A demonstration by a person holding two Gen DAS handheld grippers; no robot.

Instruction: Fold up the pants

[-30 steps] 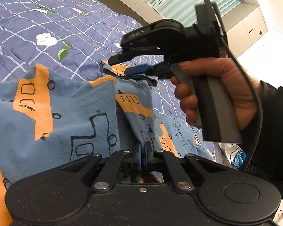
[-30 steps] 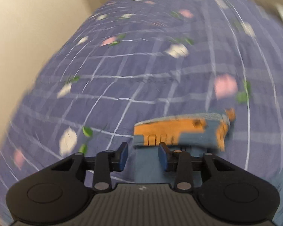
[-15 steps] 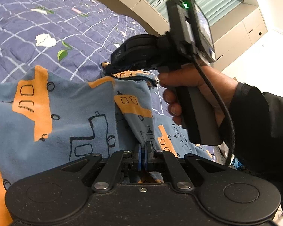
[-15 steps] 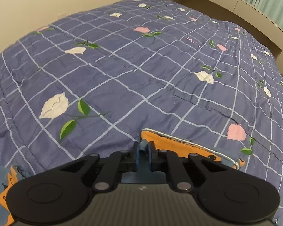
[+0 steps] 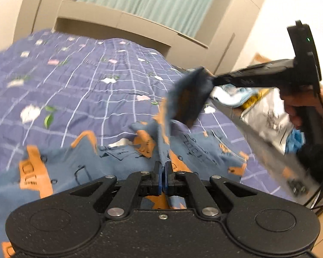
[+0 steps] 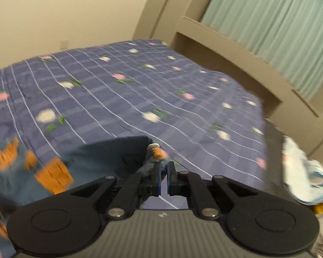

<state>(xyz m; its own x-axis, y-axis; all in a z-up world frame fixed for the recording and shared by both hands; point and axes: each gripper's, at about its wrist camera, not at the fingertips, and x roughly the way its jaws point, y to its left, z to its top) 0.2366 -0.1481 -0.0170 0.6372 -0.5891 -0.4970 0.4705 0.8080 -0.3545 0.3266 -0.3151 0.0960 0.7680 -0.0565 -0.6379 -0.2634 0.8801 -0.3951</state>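
Left gripper (image 5: 163, 167): jaws closed on pants (image 5: 122, 159) fabric.
Right gripper (image 6: 164, 172): at 2 o'clock, jaws clamped on pants hem, raised above bed (image 5: 79, 90).

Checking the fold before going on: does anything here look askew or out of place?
Yes: the pants lie bunched and creased on the bed, one edge pulled up, pinched by the right gripper; the left gripper clamps another fold.

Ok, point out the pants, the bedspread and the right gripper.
pants (image 5: 122, 161), left wrist view, on the blue cloth with orange print.
bedspread (image 6: 122, 99), right wrist view, on a bare checked patch.
right gripper (image 6: 163, 177), right wrist view, between its fingertips.
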